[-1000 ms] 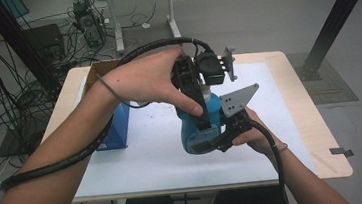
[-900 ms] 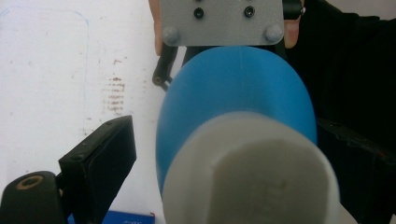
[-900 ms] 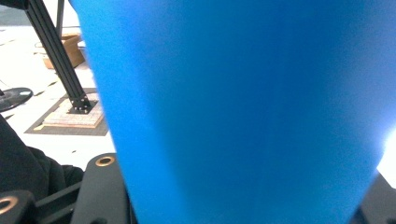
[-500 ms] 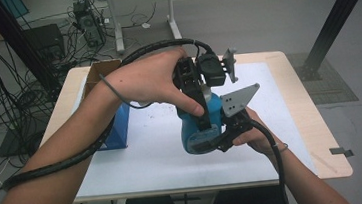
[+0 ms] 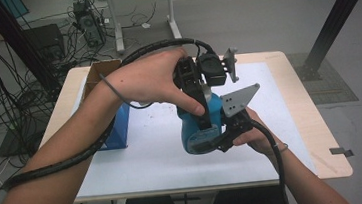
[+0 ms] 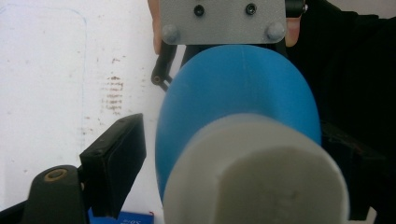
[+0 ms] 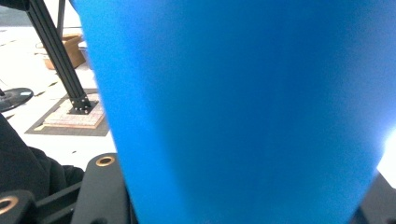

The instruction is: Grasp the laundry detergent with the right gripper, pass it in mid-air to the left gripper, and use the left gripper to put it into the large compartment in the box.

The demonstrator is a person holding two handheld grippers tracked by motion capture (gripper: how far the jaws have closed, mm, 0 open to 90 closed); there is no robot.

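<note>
Right gripper [image 5: 208, 142] is clamped on the body of the blue bottle [image 5: 199, 125], holding it up over the white mat [image 5: 149, 155] mid-table. Left gripper [image 5: 199, 92] comes from above with jaws astride the white cap [image 6: 261, 177]; they've just been closing, and the left pad [image 6: 114, 163] stands clear of the cap. The bottle looks like rigid, smooth, light plastic, probably slippery, so I'd grip low on the cap's flat sides, square on, before twisting.
</note>
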